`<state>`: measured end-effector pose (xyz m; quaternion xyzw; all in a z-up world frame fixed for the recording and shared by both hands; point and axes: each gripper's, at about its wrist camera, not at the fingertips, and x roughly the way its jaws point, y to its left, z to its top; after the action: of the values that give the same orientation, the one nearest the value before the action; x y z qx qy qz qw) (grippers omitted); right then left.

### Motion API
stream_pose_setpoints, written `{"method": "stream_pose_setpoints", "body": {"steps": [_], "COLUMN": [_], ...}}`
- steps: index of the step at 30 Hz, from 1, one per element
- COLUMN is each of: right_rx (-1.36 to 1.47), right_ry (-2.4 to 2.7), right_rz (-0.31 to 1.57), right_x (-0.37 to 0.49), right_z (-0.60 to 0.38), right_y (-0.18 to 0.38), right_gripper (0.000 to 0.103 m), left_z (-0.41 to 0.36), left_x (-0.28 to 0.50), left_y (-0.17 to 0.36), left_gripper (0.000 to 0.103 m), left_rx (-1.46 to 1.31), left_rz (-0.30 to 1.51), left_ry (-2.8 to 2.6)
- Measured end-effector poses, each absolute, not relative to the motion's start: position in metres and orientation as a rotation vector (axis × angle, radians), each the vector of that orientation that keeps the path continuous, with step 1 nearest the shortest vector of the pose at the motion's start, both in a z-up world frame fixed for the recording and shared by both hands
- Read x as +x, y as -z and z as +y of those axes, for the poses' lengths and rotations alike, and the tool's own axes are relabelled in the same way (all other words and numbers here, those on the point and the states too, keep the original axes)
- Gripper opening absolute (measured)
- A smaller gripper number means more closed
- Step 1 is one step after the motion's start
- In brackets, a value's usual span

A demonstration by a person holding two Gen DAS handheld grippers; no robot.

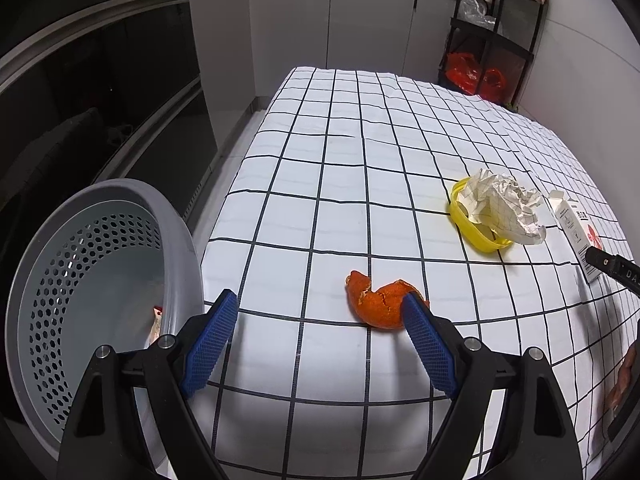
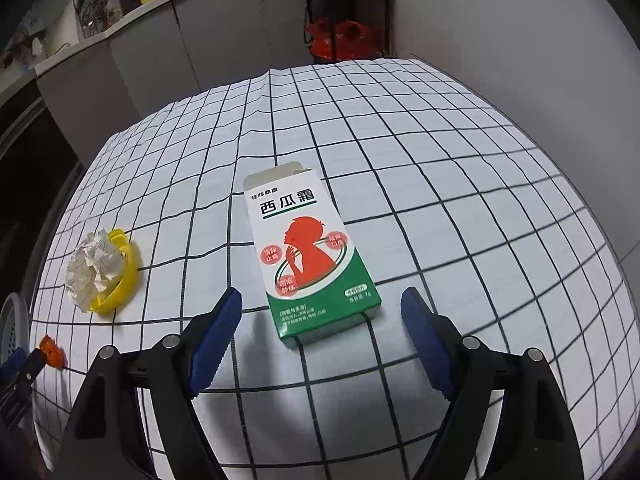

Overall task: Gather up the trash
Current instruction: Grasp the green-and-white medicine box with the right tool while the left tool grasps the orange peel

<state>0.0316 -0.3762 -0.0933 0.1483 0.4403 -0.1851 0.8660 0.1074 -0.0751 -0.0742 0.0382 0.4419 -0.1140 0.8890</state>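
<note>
1. Nearest our left wrist camera is the left gripper (image 1: 320,300), its two blue ribbed pads spread wide with nothing between them; the jaws stand released above the white tablecloth with a black grid (image 1: 340,184).
2. A curled piece of orange citrus peel (image 1: 378,300) lies on the cloth just ahead of the right-hand pad, whose tip overlaps the peel's near edge in this view (we cannot tell whether it touches).
3. To the outside of the left-hand pad stands a grey plastic bin with a perforated wall (image 1: 80,264), beside the table edge. A small reddish scrap (image 1: 157,314) shows low inside it.
4. Farther ahead and to the right of the jaws, a crumpled ball of white gridded paper (image 1: 502,204) sits in a shallow yellow plastic dish (image 1: 474,230).
5. In the right wrist view, the right gripper (image 2: 322,304) is likewise released, pads wide apart and holding nothing.
6. A flat white, green and red cardboard medicine box (image 2: 310,256) lies face up on the cloth directly ahead, its near end reaching in between the two pad tips, closer to neither (its far flap stands slightly open).
7. Well off to the left of these jaws we see the paper ball (image 2: 94,264) and yellow dish (image 2: 120,280) again, and the peel (image 2: 50,350) near the left edge.
8. Beyond the table stand grey cabinets (image 1: 360,20) and a black shelf rack (image 1: 492,32) with red plastic bags (image 1: 472,74).
</note>
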Motion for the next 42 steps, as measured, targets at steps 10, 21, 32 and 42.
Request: {"method": "stream_pose_setpoints", "body": {"steps": [10,21,32,42], "right_rx": [0.288,0.198,0.251,0.334], "right_ry": [0.308,0.308,0.287,0.247], "right_rz": [0.975,0.972,0.927,0.879], "right_x": [0.062,0.071,0.055,0.035], "right_z": [-0.393,-0.382,-0.376,-0.361], "right_y": [0.101,0.105,0.088,0.063], "right_gripper": [0.079,0.074,0.051,0.051], "left_z": [-0.084,-0.086,-0.093,-0.107], "left_x": [0.106,0.107,0.107,0.110], "left_y": [0.077,0.078,0.078,0.091], "left_gripper": [0.084,0.084,0.089,0.063], "left_rx": [0.095,0.087,0.077,0.096], "left_rz": [0.908,0.908,0.920,0.972], "left_ry": [0.239,0.247,0.290,0.313]}}
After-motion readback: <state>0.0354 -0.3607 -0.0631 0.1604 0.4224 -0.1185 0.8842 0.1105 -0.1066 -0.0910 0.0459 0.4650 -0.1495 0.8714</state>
